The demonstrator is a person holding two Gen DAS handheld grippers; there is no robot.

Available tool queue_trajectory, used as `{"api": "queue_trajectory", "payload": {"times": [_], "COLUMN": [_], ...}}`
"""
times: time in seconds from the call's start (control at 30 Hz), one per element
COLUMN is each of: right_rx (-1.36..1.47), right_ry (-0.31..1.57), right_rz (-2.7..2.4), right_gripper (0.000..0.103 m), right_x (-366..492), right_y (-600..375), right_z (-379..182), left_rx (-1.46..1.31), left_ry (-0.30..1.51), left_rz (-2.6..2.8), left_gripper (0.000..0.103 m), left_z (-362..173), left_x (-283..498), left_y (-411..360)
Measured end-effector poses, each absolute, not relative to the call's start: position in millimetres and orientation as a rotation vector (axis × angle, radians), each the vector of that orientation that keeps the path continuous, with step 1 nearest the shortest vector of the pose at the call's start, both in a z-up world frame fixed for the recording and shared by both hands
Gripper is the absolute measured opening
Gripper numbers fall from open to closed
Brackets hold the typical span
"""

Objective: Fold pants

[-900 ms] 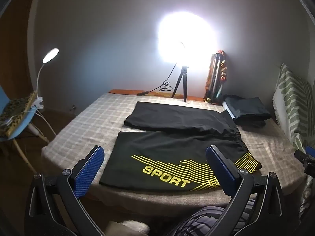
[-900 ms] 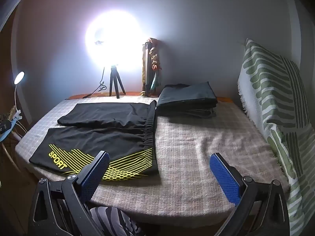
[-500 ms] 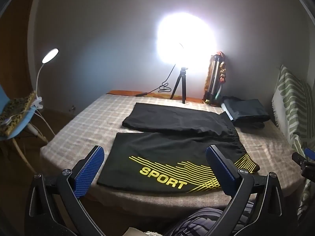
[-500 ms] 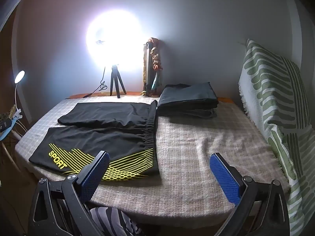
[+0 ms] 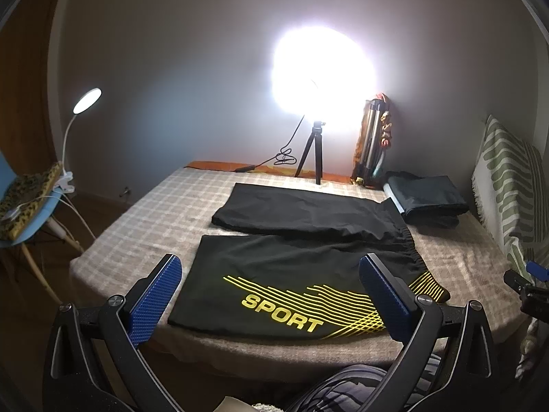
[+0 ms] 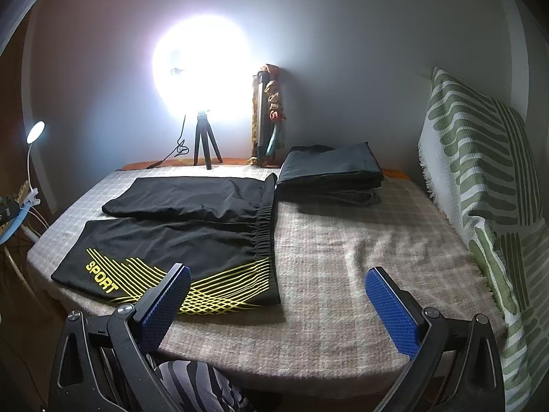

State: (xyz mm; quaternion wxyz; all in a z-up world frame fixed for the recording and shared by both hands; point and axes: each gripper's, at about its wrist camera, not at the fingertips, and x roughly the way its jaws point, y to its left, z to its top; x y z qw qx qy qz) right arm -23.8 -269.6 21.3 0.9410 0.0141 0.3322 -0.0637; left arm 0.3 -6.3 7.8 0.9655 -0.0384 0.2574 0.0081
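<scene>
Black fabric with yellow stripes and the word SPORT fills the left wrist view: the pants (image 5: 302,264) lie flat on the checked blanket (image 5: 144,226), both legs spread side by side, waistband toward the right. The left gripper (image 5: 271,295) hovers over the near leg, jaws wide apart, holding nothing. Thin slippery cloth could bunch if only the top layer gets pinched, leaving a crooked fold.

From the right wrist view, the right gripper (image 6: 278,304) also gapes empty, its left pad above the waistband corner and its right pad over bare blanket. The pants (image 6: 178,233) sit near the bed's front edge, so a careless drag could pull them off. A folded dark garment (image 6: 329,175) lies just beside the far waistband and could be snagged. Glare from the ring light (image 6: 202,68) may hide dark hems.
</scene>
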Motion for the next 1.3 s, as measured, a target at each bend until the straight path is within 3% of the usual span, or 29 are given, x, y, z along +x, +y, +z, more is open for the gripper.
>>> {"api": "queue_trajectory", "payload": {"times": [1.3], "right_rx": [0.032], "right_ry": [0.687], "right_rz": [-0.112], "right_gripper": [0.103], "right_x": [-22.6], "right_y": [-263.6], "right_z": [18.5], "left_rx": [-0.068], "left_ry": [0.516], "left_rz": [0.012], "left_gripper": [0.103], "left_z": [6.0], "left_x": [-2.9], "left_y": [-9.4]}}
